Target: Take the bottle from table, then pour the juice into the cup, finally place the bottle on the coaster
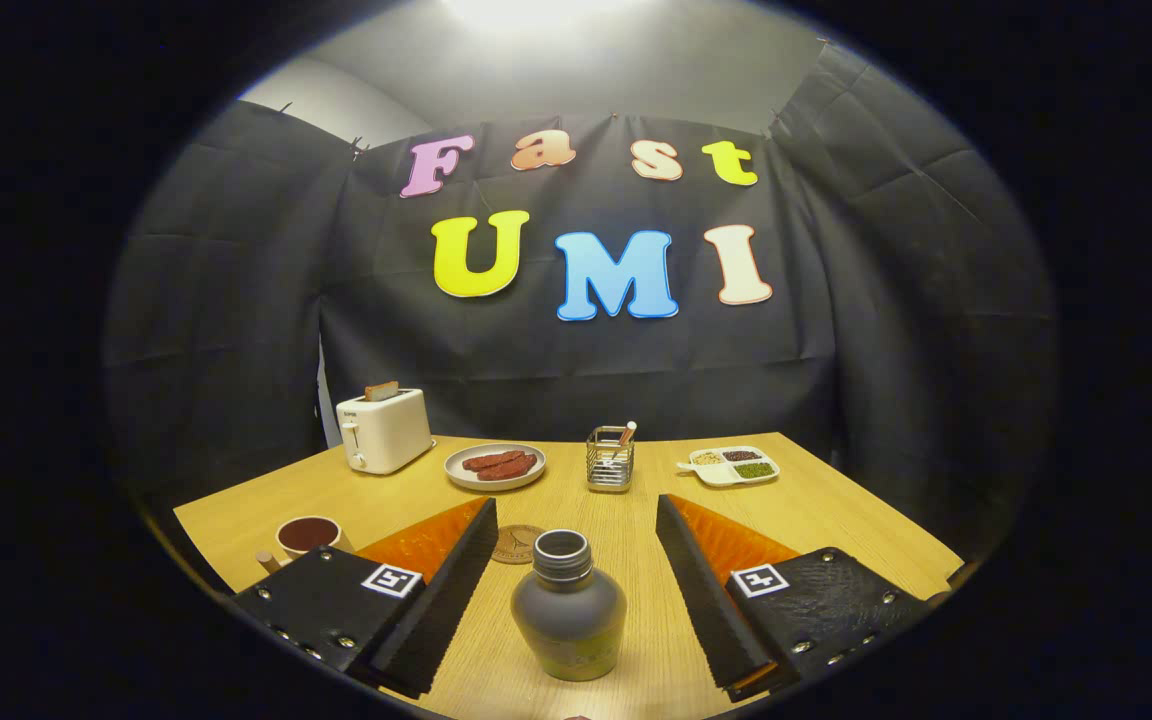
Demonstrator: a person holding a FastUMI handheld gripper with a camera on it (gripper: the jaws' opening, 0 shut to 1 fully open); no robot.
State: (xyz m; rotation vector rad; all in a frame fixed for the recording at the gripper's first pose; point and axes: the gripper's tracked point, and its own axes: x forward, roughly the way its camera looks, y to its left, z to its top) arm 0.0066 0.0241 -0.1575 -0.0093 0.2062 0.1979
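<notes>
I'm holding the gripper point(576, 540) wide open, gripping nothing; the uncapped grey rounded bottle point(568, 610) is standing between its fingers. The round brown coaster point(516, 545) at eleven o'clock is risking a nudge; gripping off-centre could tip juice out.

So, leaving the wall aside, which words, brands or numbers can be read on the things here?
None can be read.
Toaster: small mark on its front, too small to read.
Bottle, between the open gripper's fingers: lower band too dim to read.
Gripper: two square coded markers, no words.
</notes>
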